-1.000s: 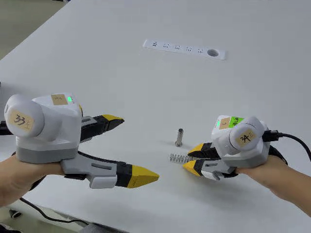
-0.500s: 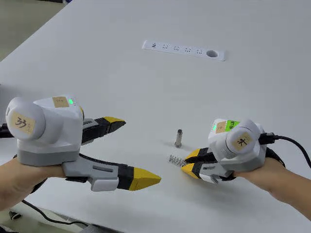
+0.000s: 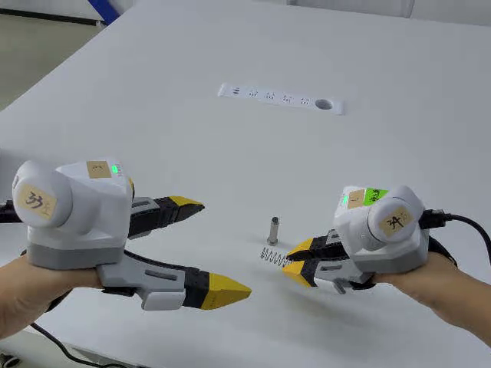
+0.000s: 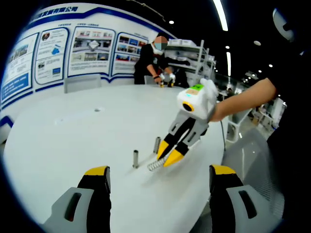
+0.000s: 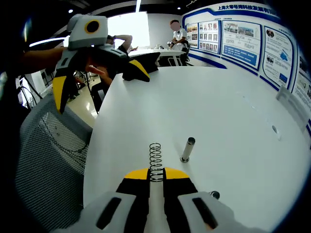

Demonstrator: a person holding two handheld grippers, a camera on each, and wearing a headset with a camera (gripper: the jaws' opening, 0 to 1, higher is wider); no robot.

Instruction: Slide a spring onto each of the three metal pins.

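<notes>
Spring [image 3: 271, 257]: we find a short, thin coil of grey wire with open turns, undamaged as far as we can tell. In the head view it sits just below centre frame. One end is pinched between the yellow tips of the right gripper [image 3: 295, 259], whose jaws are pressed nearly together on it. The rest of the coil sticks out past the tips toward frame left, low over the white table [image 3: 230, 138]. We cannot tell whether its free end touches the surface.

In the right gripper view the spring [image 5: 155, 162] runs straight up from the jaws at lower centre.

A pin [image 3: 273, 230] stands upright on the table just above the spring, near it but apart. In the left gripper view we note a second pin [image 4: 157, 144] close behind the first.

The left gripper [image 3: 217, 247], at lower left of the head view, has its jaws spread wide and holds nothing. It is well apart from the spring.
</notes>
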